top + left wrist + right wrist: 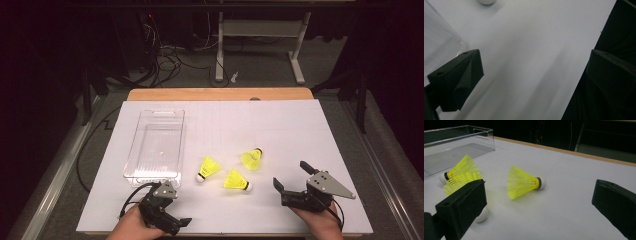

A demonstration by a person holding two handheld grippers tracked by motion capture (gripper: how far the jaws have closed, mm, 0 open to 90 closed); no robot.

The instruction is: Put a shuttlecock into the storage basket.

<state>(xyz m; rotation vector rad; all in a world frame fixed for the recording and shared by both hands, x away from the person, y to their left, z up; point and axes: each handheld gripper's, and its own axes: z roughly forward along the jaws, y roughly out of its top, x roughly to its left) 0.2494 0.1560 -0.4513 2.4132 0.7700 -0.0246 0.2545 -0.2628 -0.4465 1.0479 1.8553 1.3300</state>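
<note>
Three yellow shuttlecocks lie on the white table sheet (pixel 280 125): a left one (pixel 208 168), a near one (pixel 236 180) and a far one (pixel 251 158). A clear plastic bin (pixel 155 145) stands empty to their left. My left gripper (pixel 167 207) is open at the front edge, just below the bin's near corner, with bare sheet between its jaws (pixel 534 72). My right gripper (pixel 291 175) is open too, right of the shuttlecocks and apart from them. In the right gripper view (pixel 539 200) the far shuttlecock (pixel 522 182) lies ahead. Its left jaw partly hides the near shuttlecock (pixel 481 216).
The bin's wall (pixel 439 42) shows at the left of the left gripper view, and a white cork tip (pixel 486 1) at its top. The table's wooden back edge (pixel 220 94) runs behind the sheet. Cables and desk legs (pixel 220 45) are on the floor beyond.
</note>
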